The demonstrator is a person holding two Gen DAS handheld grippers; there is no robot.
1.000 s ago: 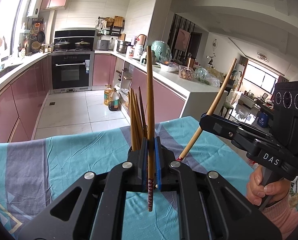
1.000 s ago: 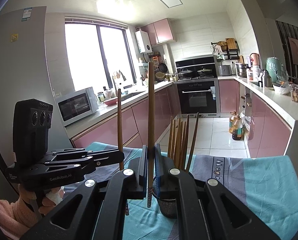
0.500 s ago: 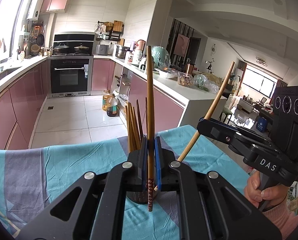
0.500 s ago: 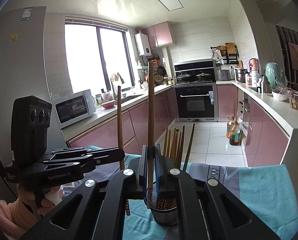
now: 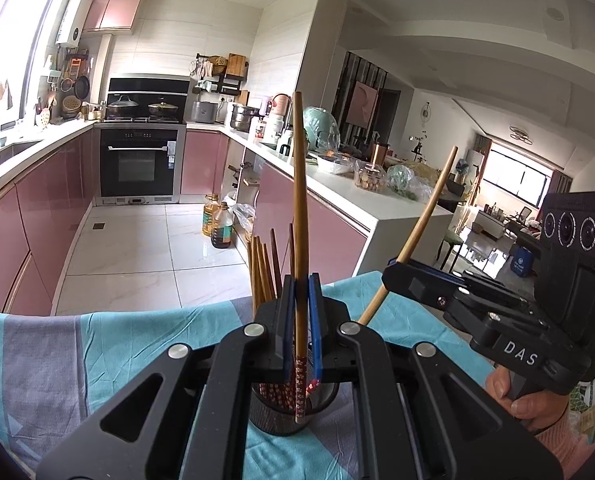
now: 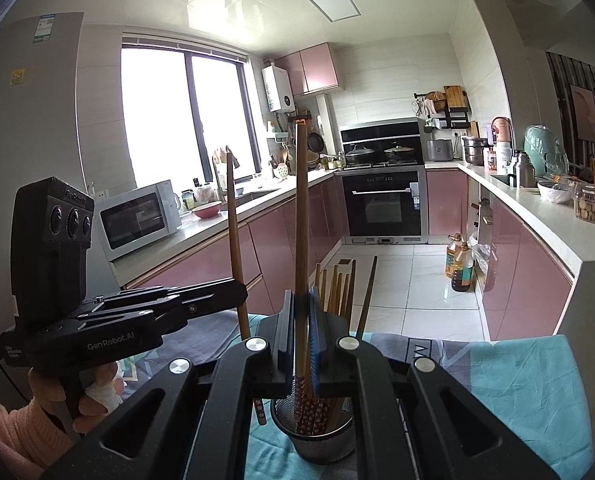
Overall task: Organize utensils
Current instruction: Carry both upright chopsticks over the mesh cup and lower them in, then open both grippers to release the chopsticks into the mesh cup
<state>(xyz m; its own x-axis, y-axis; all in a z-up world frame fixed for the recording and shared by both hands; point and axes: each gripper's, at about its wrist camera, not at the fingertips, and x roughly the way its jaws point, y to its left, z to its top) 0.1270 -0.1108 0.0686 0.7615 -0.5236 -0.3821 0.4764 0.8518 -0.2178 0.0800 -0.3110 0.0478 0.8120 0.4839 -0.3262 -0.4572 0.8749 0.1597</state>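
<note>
Several chopsticks already stand in the mesh holder (image 6: 323,436); left gripper (image 5: 297,320) and right gripper (image 6: 302,328) each clench 1 chopstick, still to drop in.

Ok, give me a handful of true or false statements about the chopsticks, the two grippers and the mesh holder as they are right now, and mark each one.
1. Each gripper is clamped on one chopstick. True: the left gripper holds its chopstick, and the right gripper holds its chopstick.
2. The mesh utensil holder is empty. False: several chopsticks already stand in it.
3. The holder stands on a teal and grey cloth. True.
4. The left gripper's chopstick lies flat on the cloth. False: it stands nearly upright, its patterned end low over the holder.
5. The right gripper's jaws are wide open. False: they are shut on its chopstick.
</note>
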